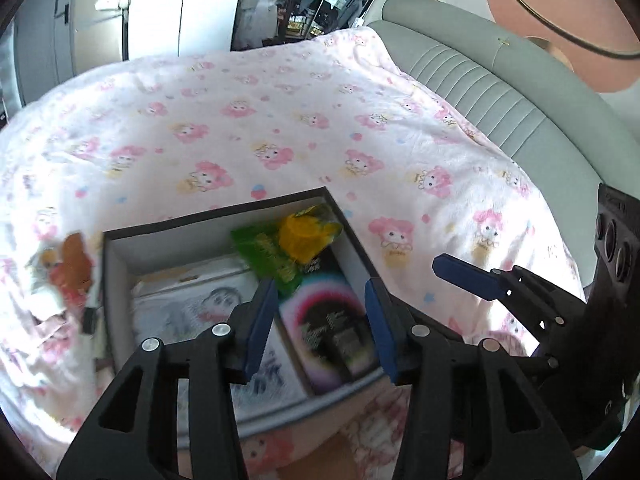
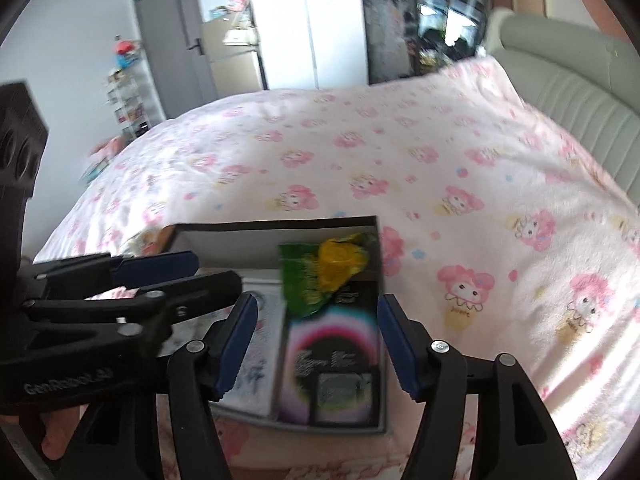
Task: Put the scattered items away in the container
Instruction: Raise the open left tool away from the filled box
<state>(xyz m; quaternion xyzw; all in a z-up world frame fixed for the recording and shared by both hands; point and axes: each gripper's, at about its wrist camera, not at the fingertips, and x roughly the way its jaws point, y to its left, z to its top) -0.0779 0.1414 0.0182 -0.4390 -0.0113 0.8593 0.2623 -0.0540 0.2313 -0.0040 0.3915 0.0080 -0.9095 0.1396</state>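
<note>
Looking down on the box [image 1: 114, 276] from both cameras, I judge most of the tidying done. It sits on the pink patterned bedspread [image 1: 248, 120] and already carries a fair load: a green packet [image 2: 304, 280] with a crumpled yellow wrapper [image 2: 340, 262] on top at its 12 o'clock end, a dark pack with a rainbow ring [image 2: 332, 356] toward 5 o'clock, and a white printed pack [image 1: 188, 308] along the 9 o'clock side.

What's left, as far as I can see: one colourful orange-and-white item [image 1: 68, 268] lies on the bedspread just outside the box wall at 9 o'clock in my left view. It's blurred, so I can't name it.

My left gripper [image 1: 320, 320] hangs over the box with its blue pads spread and nothing between them. My right gripper [image 2: 316, 340] is the same, pads spread, nothing pinched, touching nothing. In the left view the right one sits at 3 o'clock; in the right view the left one crosses in from 9 o'clock.

The rest of the bedspread in view looks free of strays.
</note>
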